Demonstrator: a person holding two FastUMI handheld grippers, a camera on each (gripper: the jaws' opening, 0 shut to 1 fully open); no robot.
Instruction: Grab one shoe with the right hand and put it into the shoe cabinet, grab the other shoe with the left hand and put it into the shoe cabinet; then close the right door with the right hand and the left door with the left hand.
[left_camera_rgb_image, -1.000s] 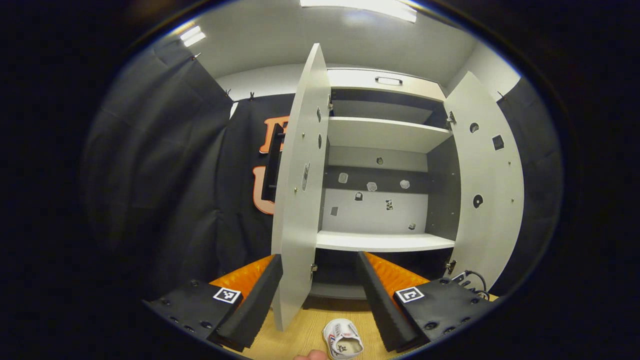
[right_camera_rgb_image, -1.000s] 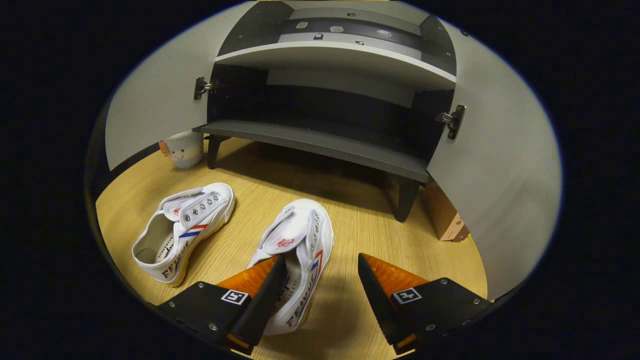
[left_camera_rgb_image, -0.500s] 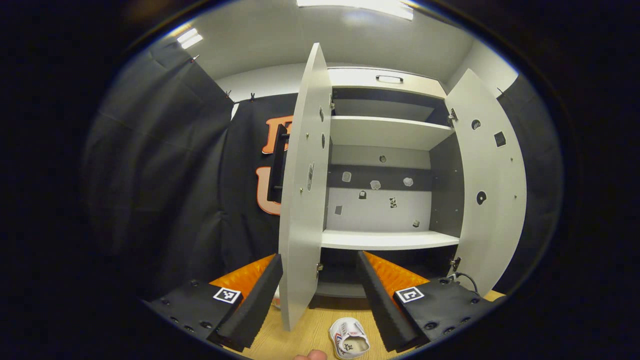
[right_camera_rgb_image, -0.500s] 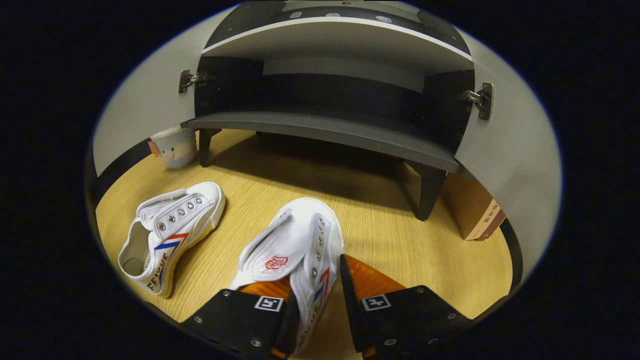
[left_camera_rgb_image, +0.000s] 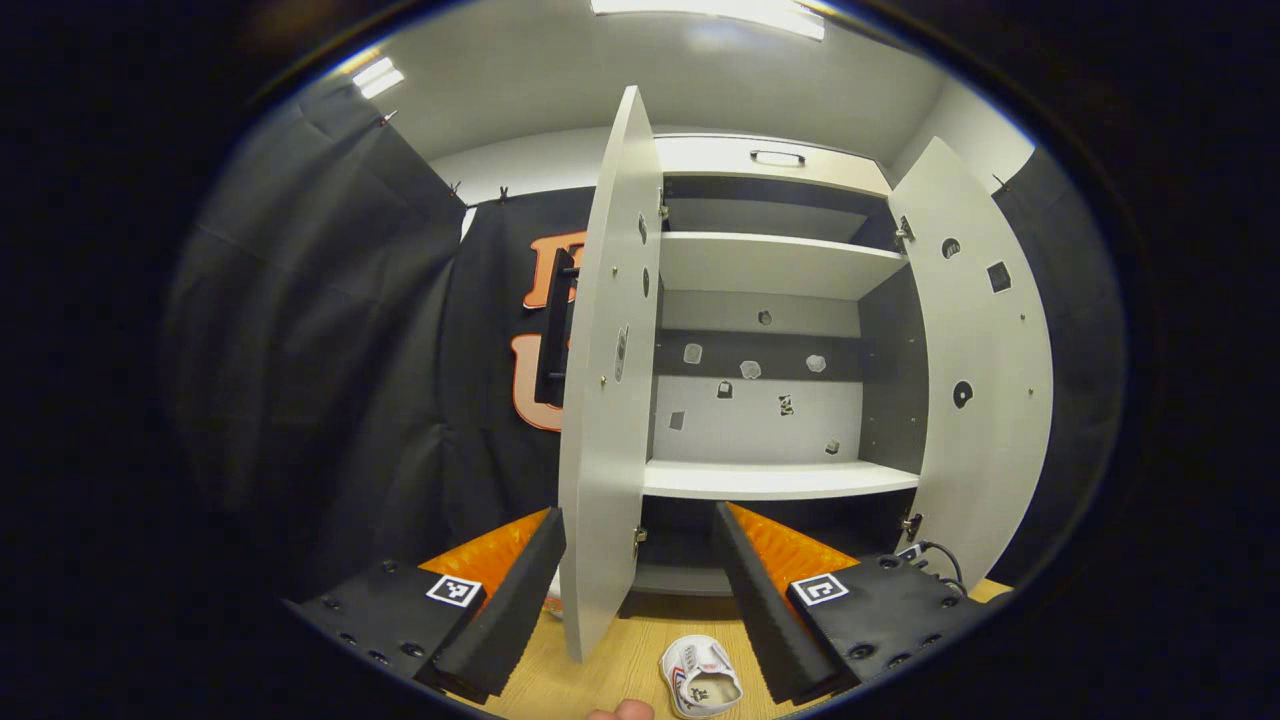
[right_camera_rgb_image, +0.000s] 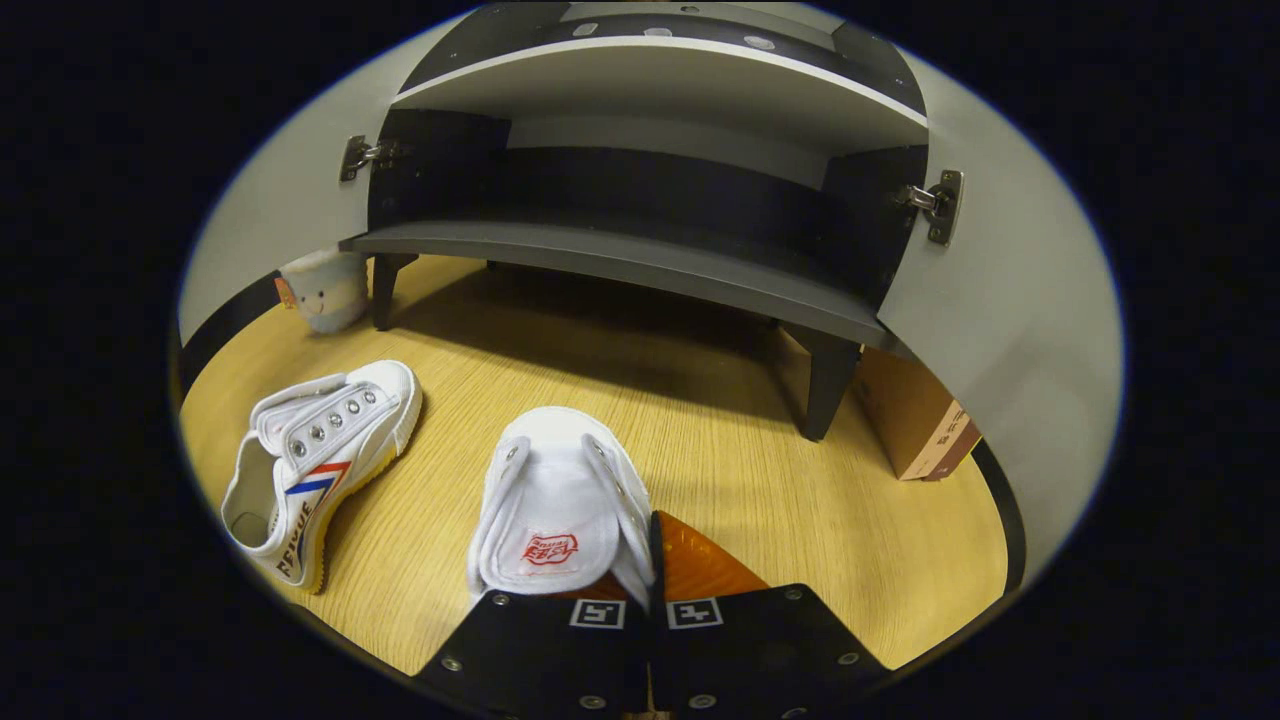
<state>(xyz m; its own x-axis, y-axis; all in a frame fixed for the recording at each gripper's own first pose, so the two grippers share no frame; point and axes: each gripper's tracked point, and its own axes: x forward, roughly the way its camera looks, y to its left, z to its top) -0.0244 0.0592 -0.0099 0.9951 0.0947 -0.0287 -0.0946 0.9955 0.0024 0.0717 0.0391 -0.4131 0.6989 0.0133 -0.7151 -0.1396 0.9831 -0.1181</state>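
Closed since a second ago: right gripper (right_camera_rgb_image: 648, 560) now clamps shoe (right_camera_rgb_image: 560, 500) by its side wall for lifting to cabinet (right_camera_rgb_image: 640, 270). Left gripper (left_camera_rgb_image: 640, 590) open, waiting.

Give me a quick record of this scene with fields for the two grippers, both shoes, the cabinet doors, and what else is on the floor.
right gripper: shut on the side wall of the nearer shoe
left gripper: open, holding nothing, facing the shoe cabinet
other shoe: on the wooden floor, lying on its side
left door: open
right door: open
bottom shelf: no shoe on it
also on floor: small plush toy by a cabinet leg, cardboard box by the right door
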